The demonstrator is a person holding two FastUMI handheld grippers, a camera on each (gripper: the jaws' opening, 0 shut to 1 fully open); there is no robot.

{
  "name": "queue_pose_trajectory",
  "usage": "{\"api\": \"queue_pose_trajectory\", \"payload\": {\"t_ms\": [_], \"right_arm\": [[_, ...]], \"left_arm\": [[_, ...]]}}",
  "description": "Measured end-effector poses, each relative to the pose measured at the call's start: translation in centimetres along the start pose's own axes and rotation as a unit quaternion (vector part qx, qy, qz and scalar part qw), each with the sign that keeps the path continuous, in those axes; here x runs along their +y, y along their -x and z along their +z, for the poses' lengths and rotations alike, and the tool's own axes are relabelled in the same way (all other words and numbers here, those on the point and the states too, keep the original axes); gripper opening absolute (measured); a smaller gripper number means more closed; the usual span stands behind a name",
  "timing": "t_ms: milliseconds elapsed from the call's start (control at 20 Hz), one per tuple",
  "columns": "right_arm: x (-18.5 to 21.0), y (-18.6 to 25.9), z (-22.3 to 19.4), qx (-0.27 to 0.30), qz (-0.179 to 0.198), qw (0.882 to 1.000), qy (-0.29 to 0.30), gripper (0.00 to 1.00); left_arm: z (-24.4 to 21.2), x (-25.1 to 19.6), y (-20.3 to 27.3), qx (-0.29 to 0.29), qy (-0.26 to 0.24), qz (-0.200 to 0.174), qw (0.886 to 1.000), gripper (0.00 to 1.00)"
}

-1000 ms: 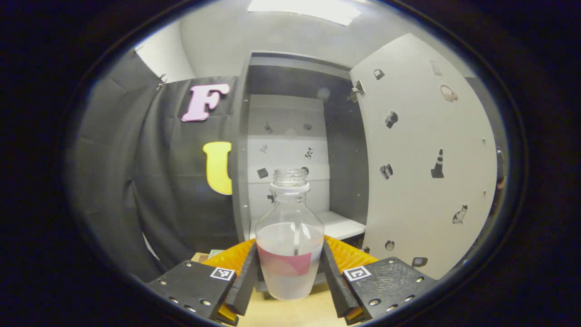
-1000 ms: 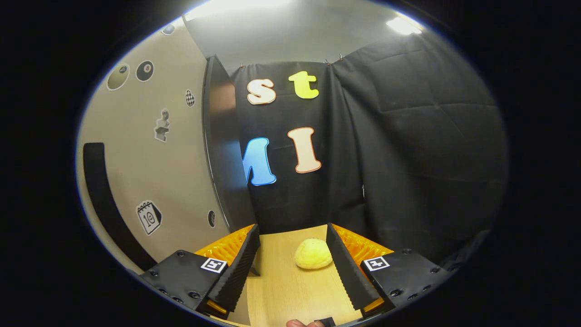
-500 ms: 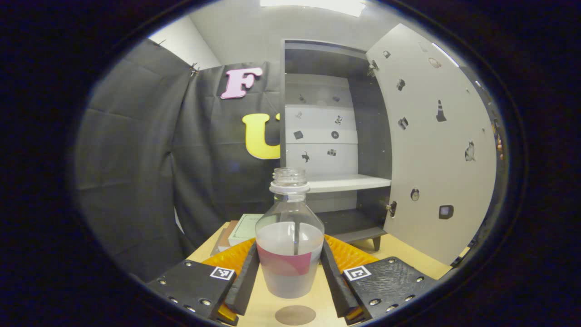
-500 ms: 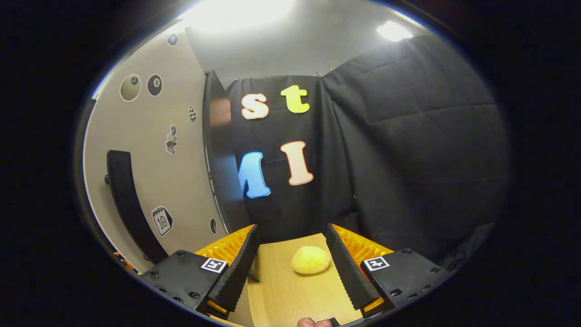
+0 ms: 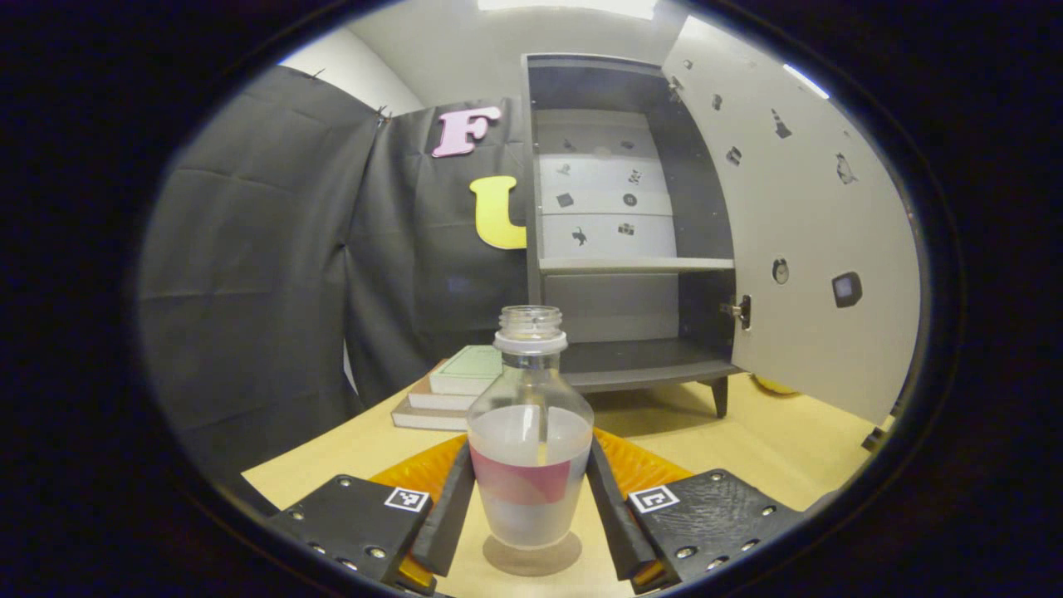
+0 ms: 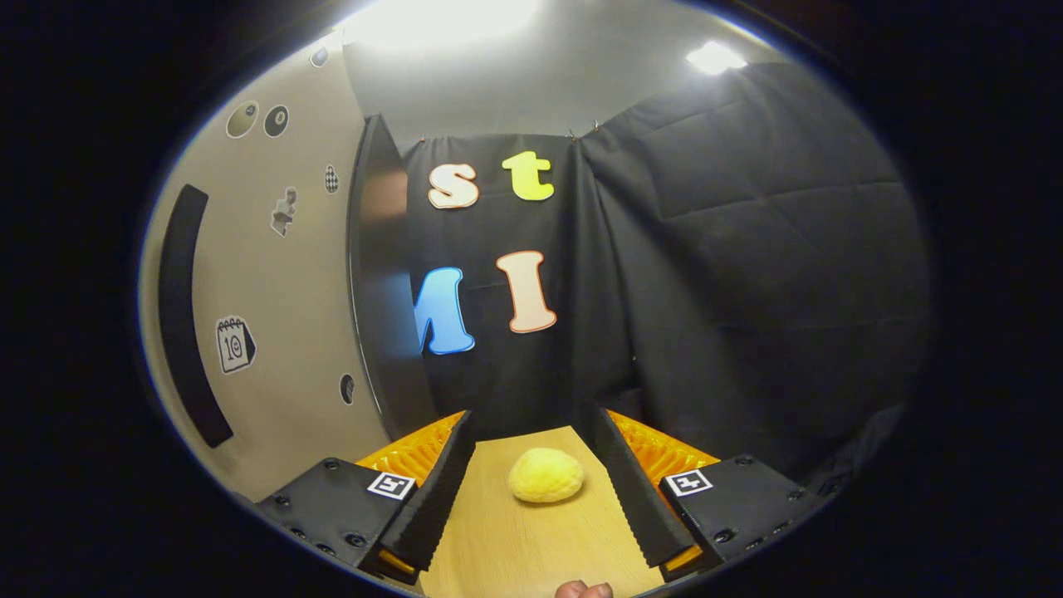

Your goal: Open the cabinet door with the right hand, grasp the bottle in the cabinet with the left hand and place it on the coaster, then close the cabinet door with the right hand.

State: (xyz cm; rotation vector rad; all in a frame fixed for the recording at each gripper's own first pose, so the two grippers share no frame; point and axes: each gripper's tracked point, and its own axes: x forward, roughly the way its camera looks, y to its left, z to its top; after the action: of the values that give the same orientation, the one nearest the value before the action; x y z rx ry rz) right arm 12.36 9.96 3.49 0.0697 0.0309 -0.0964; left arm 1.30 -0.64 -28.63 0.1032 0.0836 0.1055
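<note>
Wooden tabletop (image 5: 349,444) carries: coaster (image 5: 531,558) at the near edge between my left gripper's fingers, bottle (image 5: 530,440) standing upright over it, contact unclear. Book stack (image 5: 448,390) far left, cabinet (image 5: 631,249) on feet behind. Yellow lump (image 6: 546,475) lies ahead of my right gripper.

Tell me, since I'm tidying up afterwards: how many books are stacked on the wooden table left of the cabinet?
3: a green-covered book on top, two more books beneath it, stacked left of the dark cabinet. Others could be hidden behind.
</note>
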Motion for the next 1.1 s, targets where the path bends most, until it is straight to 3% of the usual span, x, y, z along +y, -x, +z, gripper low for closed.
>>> {"api": "queue_pose_trajectory", "payload": {"t_ms": [350, 550, 1100], "right_arm": [[-0.2, -0.4, -0.3, -0.004, 0.001, 1.000, -0.001, 0.94], [-0.5, 0.2, -1.3, 0.022, 0.004, 1.000, 0.012, 0.94], [-0.5, 0.6, -2.4, 0.051, 0.026, 0.998, 0.035, 0.94]], "left_arm": [[-4.5, -1.4, -0.7, 0.002, -0.013, 0.016, 1.000, 0.70], [-7.0, -1.0, -1.2, 0.015, -0.021, 0.029, 0.999, 0.72], [-6.8, -1.4, -1.1, 0.015, -0.004, 0.028, 0.999, 0.74]]}}
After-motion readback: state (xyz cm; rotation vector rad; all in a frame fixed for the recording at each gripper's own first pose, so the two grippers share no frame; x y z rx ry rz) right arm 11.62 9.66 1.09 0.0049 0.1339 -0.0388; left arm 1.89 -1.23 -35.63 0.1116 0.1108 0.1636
